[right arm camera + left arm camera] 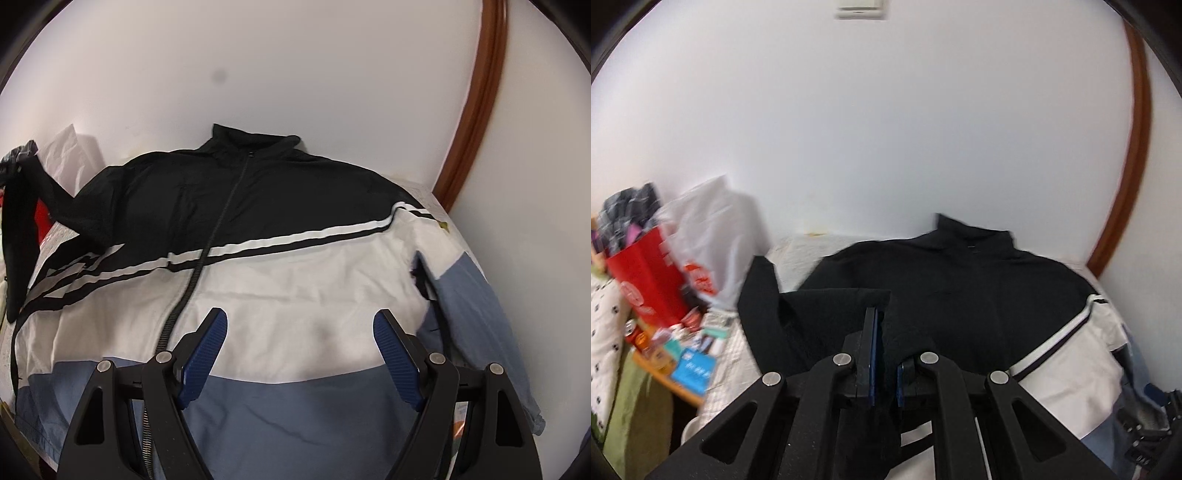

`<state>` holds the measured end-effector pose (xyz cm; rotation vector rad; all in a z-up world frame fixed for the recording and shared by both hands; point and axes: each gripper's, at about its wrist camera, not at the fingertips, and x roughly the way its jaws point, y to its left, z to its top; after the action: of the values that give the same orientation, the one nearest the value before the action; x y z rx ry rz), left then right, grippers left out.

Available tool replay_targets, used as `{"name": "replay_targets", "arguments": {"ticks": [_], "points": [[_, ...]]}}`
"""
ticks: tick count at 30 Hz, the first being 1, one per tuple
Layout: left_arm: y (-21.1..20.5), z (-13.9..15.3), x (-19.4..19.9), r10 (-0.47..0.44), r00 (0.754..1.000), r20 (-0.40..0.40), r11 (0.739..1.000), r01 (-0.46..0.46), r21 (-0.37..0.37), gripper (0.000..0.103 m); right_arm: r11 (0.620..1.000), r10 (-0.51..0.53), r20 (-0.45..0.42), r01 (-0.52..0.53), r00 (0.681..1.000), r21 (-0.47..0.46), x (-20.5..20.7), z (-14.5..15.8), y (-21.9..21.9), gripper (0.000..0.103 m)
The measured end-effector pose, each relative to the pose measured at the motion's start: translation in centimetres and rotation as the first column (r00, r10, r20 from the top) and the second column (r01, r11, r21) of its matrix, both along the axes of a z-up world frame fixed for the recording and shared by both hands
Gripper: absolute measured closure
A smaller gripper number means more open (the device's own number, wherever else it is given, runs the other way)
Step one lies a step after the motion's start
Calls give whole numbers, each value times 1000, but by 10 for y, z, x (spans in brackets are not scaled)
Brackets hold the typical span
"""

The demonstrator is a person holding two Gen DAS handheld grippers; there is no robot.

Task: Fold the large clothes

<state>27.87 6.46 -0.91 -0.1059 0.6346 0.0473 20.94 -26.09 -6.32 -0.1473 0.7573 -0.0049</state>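
The left claw (pixel 882 363) was clenched on a fold of black fabric, seemingly the jacket's sleeve (pixel 827 310), which was lifted clear and drawn in over the dark chest. That hold was judged to serve the fold: with the sleeve end pinched, the whole arm of the garment could be laid across the body in one sweep. The right claw (pixel 301 354) was released, its blue pads (pixel 205 350) standing wide apart above the white band of the jacket (pixel 295 295) with nothing between them; it was judged to be kept ready for pinning or smoothing the cloth.

The jacket was spread front up on the bed (pixel 798 251), zip closed, collar (pixel 255 142) lying at the wall (pixel 258 74). Its far edge was therefore hemmed in; no room was left beyond the collar. On the right, the blue sleeve (pixel 465 295) lay along the bed's edge, near a brown wooden frame (pixel 476 110). On the left, a red bag (pixel 646 280) and a white plastic bag (pixel 713 236) were crowded near the lifted sleeve, with clutter on a low counter (pixel 679 393) below. Free room was judged greatest towards the near side.
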Motion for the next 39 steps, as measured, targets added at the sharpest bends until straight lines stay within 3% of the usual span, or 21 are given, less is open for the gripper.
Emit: {"name": "replay_targets", "arguments": {"ticks": [3, 6, 9, 14, 18, 23, 27, 32, 36, 39], "points": [[-28, -5, 18, -40, 999, -9, 999, 40, -5, 96, 1000, -1, -7, 1, 1000, 14, 5, -2, -17, 23], [-52, -12, 32, -73, 997, -39, 997, 73, -9, 96, 1000, 4, -16, -3, 1000, 28, 12, -6, -36, 37], [-77, -24, 46, -100, 992, -75, 995, 100, -5, 96, 1000, -4, -22, 4, 1000, 27, 19, -10, -54, 42], [-112, -51, 67, -142, 977, -158, 990, 141, -18, 96, 999, -23, -22, 24, 999, 35, 24, -18, -81, 42], [-137, -74, 74, -165, 961, -223, 985, 173, 16, 96, 998, -43, -35, 44, 998, 40, 25, -27, -96, 42], [-146, -89, 72, -191, 940, -283, 980, 199, 1, 94, 997, -52, -47, 54, 998, 51, 23, -35, -110, 42], [-145, -84, 63, -193, 935, -298, 979, 203, 4, 79, 997, -49, -38, 51, 998, 50, 22, -31, -110, 41], [-137, -70, 42, -181, 947, -264, 981, 192, 17, 42, 1000, -19, 1, 19, 1000, 24, 18, -18, -96, 39], [-119, -58, 21, -170, 956, -237, 984, 175, 0, 41, 1000, 18, 11, -18, 1000, 18, 16, -10, -77, 39], [-98, -49, 6, -146, 966, -214, 989, 149, -3, 37, 998, 63, 26, -63, 998, 14, 14, -2, -56, 50]]}}
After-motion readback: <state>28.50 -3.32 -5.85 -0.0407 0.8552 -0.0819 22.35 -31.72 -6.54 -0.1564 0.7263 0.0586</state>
